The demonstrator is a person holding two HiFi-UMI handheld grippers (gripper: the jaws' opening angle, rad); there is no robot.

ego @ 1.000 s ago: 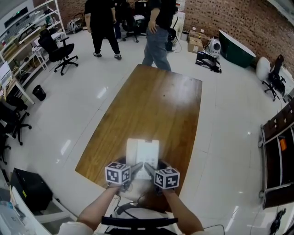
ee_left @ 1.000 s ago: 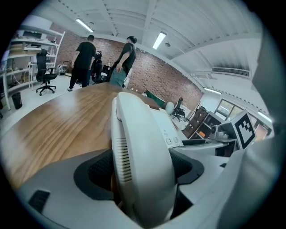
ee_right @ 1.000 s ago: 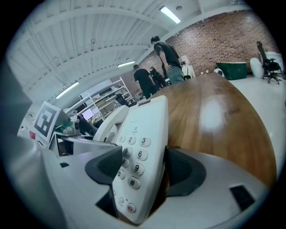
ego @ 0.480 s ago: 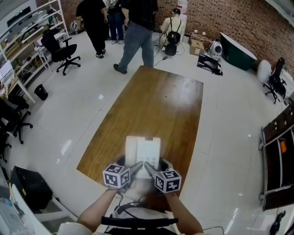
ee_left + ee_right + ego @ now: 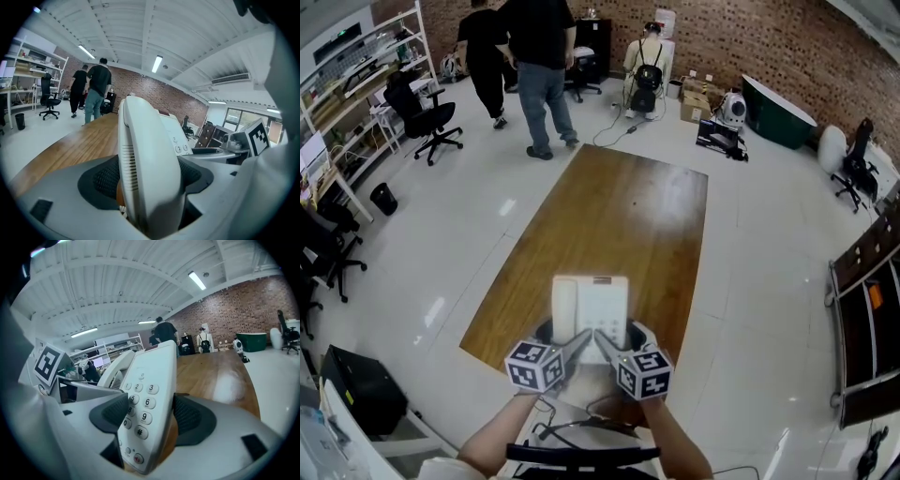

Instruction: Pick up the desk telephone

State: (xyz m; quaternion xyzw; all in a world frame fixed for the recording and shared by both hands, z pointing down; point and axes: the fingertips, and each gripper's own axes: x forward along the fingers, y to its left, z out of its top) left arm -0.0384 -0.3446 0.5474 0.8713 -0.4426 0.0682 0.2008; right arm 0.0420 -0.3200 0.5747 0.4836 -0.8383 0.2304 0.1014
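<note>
**Operator:** Where is the desk telephone, and which way does it lie?

**Spotter:** You have the desk telephone (image 5: 592,305) at the near end of the wooden table (image 5: 619,206), just ahead of your hands. Its long axis runs away from you, along the table's length. The keypad (image 5: 142,403) faces up and the handset (image 5: 140,159) lies along the left side.

**Operator:** And my grippers?

**Spotter:** Your left gripper (image 5: 572,345) is clamped on the handset side. Your right gripper (image 5: 607,345) is clamped on the keypad side.

**Operator:** The room?

**Spotter:** There's a glossy white floor (image 5: 750,281) and a brick wall (image 5: 750,37) at the far end. You have shelving (image 5: 356,66) and a black office chair (image 5: 422,108) to your left. People (image 5: 539,56) stand beyond the table's far end.
</note>
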